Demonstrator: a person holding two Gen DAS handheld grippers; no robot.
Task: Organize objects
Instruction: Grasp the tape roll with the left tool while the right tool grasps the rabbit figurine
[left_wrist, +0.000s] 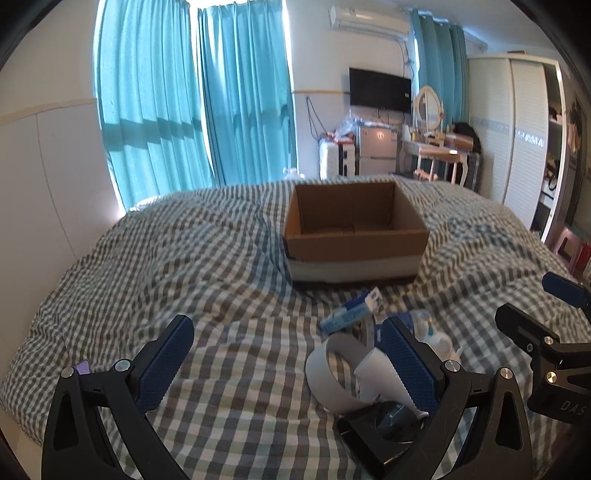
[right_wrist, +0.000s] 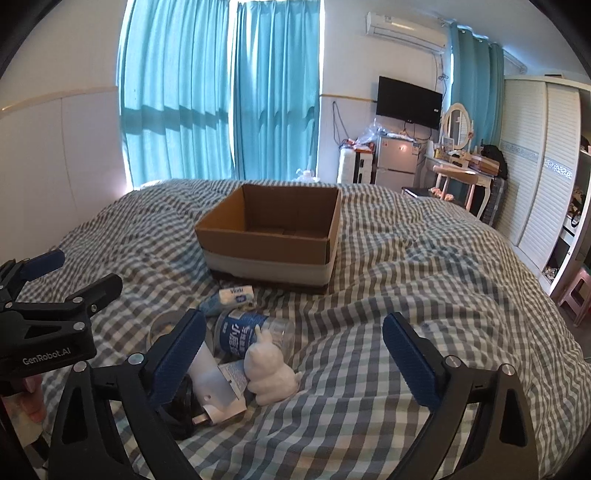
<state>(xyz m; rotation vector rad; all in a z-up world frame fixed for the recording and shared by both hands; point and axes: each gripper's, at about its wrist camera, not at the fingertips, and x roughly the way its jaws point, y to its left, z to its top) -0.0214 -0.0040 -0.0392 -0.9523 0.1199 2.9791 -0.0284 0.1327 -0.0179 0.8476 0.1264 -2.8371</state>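
Note:
An empty cardboard box (left_wrist: 354, 236) stands on the checked bed; it also shows in the right wrist view (right_wrist: 269, 236). A pile of small objects lies in front of it: a white tape roll (left_wrist: 332, 373), a blue tissue pack (left_wrist: 351, 314) (right_wrist: 229, 297), a clear bottle with a blue label (right_wrist: 251, 334), a white rabbit figurine (right_wrist: 269, 373), a white charger (right_wrist: 214, 387) and a black item (left_wrist: 380, 435). My left gripper (left_wrist: 288, 365) is open, the pile by its right finger. My right gripper (right_wrist: 295, 358) is open, the pile by its left finger.
The checked duvet (left_wrist: 184, 258) covers the whole bed and is rumpled. Blue curtains (left_wrist: 192, 103), a wall TV (left_wrist: 380, 90), a small fridge (left_wrist: 376, 147), a dressing table (left_wrist: 439, 147) and a wardrobe (left_wrist: 517, 129) stand beyond the bed.

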